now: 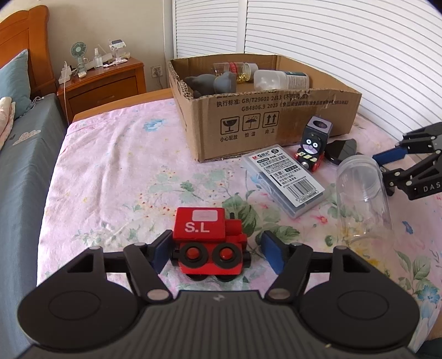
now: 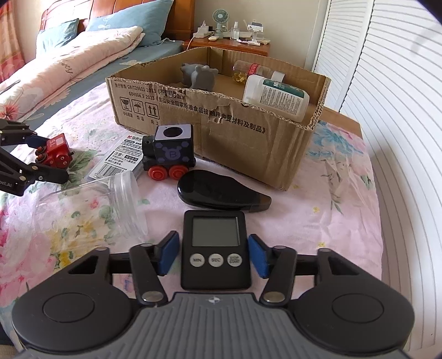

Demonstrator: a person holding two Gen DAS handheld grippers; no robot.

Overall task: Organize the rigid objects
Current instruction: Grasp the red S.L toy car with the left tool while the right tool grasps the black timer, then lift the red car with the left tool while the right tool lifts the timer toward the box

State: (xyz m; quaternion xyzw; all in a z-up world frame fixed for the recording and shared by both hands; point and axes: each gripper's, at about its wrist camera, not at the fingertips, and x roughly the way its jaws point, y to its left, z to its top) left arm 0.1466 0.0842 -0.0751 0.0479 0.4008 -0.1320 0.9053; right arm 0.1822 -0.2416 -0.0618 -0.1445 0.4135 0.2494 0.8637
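Timer (image 2: 216, 250), seen only by the right wrist, is gripped lengthwise, screen forward, by the right claw (image 2: 216, 255); the left claw (image 1: 218, 252) is open around the red train (image 1: 210, 244).

A wooden nightstand (image 1: 103, 82) stands beside the bed's wooden headboard (image 1: 26, 41). On the nightstand are a small green fan (image 1: 78, 53), a clear spray bottle (image 1: 97, 58) and white chargers (image 1: 65, 74). A wall socket (image 1: 156, 70) sits just right of the nightstand, and white louvred doors (image 1: 331, 41) run farther right. A blue pillow (image 2: 127, 23) lies left of the nightstand.
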